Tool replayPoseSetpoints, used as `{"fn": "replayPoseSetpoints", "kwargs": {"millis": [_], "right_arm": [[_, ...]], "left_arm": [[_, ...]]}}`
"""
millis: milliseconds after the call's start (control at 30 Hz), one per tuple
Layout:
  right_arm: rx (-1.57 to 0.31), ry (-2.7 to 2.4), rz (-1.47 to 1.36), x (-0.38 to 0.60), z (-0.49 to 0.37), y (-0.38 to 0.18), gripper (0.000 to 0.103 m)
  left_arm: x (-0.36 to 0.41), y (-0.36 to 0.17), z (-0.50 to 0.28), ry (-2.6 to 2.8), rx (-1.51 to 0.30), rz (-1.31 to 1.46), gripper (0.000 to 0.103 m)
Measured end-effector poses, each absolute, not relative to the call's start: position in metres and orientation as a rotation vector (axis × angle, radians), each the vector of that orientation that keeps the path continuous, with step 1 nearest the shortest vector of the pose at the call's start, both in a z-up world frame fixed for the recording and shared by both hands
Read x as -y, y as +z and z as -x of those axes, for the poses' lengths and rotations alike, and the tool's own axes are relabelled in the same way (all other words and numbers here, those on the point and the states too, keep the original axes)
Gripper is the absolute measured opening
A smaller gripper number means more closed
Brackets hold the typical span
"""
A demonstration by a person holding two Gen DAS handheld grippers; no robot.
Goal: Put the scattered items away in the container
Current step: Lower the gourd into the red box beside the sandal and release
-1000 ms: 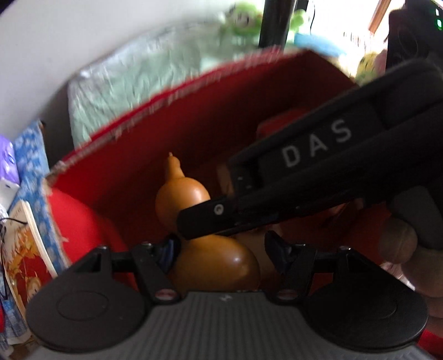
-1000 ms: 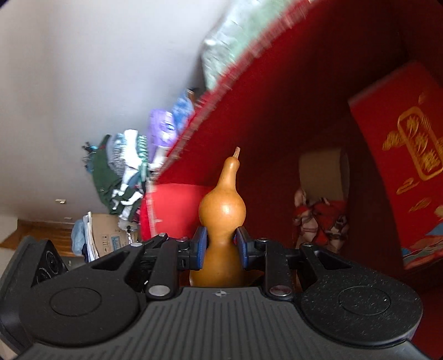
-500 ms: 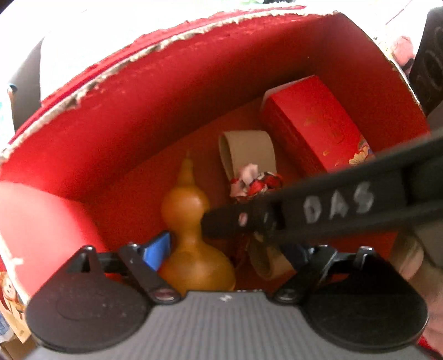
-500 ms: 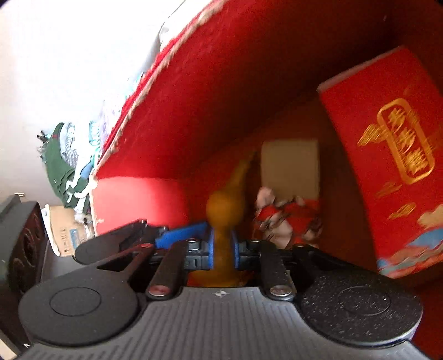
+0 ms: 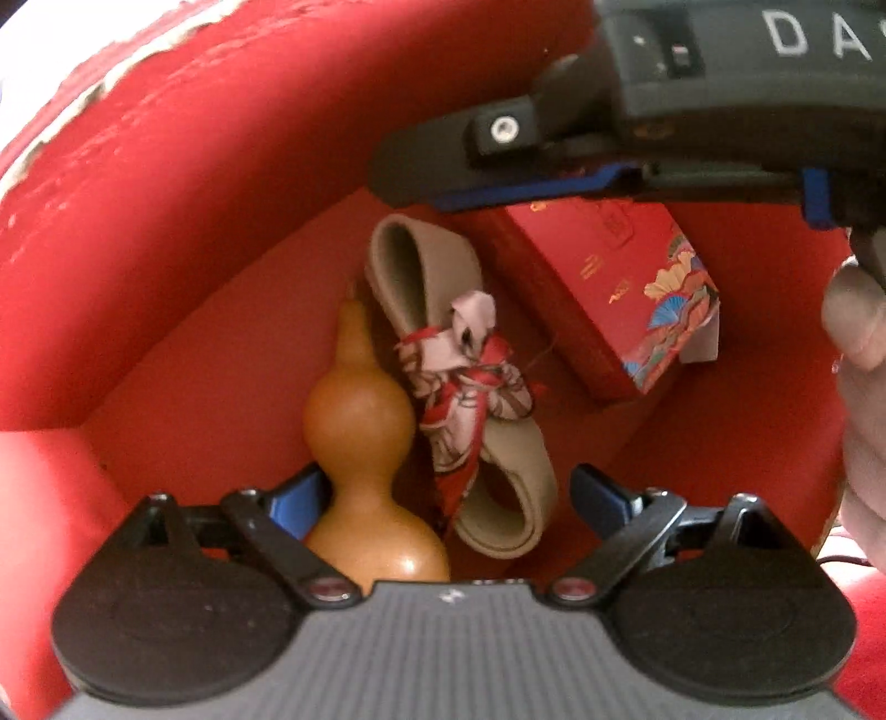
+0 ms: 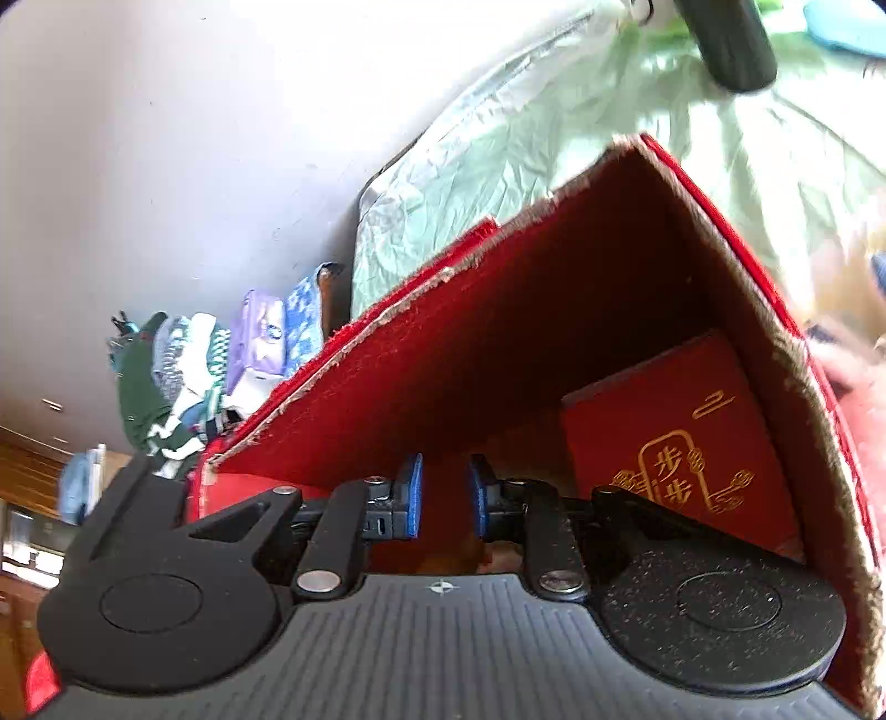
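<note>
An orange-brown gourd [image 5: 360, 421] lies on the floor of the red container [image 5: 166, 194], beside a beige band tied with a red-and-white scarf [image 5: 465, 376] and a red gift box [image 5: 609, 288]. My left gripper [image 5: 448, 495] points down into the container, its jaws wide and still opening. The gourd's lower bulb sits between them, against the left pad [image 5: 299, 498]. My right gripper [image 6: 446, 498] hovers at the container's rim [image 6: 498, 332] with a narrow gap that is opening and nothing in it. The left wrist view shows the right gripper [image 5: 443, 188] crossing above the gift box.
Behind the container lies a crumpled pale green cover [image 6: 554, 138]. Clothes and packets [image 6: 183, 365] are piled at the left by the white wall. A black pole [image 6: 725, 39] stands at the top. A person's fingers [image 5: 858, 332] are at the right edge.
The right gripper let go of the gourd and drew back up to the rim. The left gripper opened wide and tipped down into the container. The gourd now rests on the floor.
</note>
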State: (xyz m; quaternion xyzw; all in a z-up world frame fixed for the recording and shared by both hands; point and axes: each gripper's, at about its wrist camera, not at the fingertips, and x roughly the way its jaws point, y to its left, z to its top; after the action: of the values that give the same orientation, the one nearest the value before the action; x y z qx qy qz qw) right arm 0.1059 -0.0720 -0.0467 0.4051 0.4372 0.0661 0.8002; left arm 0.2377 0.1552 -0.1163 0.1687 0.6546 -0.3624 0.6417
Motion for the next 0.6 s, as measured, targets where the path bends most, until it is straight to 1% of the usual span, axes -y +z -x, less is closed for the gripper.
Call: {"fn": "replayPoseSetpoints", "kwargs": {"millis": [67, 133, 233, 300, 600], "right_arm": [[-0.945, 0.149, -0.886, 0.076, -0.104, -0.049, 0.021], [-0.934, 0.153, -0.869, 0.078, -0.100, -0.047, 0.021], [-0.924, 0.147, -0.835, 0.075, -0.096, -0.043, 0.020], [-0.925, 0.138, -0.860, 0.072, -0.098, -0.046, 0.019], [-0.923, 0.128, -0.896, 0.075, -0.102, -0.051, 0.019]], "left_arm": [[-0.154, -0.115, -0.242, -0.846, -1.499, -0.322, 0.094], [-0.149, -0.115, -0.246, -0.874, -1.518, -0.255, 0.097], [-0.136, -0.119, -0.244, -0.883, -1.543, -0.278, 0.098], [-0.135, -0.119, -0.245, -0.877, -1.546, -0.278, 0.098], [-0.150, -0.096, -0.247, -0.764, -1.441, -0.240, 0.101]]}}
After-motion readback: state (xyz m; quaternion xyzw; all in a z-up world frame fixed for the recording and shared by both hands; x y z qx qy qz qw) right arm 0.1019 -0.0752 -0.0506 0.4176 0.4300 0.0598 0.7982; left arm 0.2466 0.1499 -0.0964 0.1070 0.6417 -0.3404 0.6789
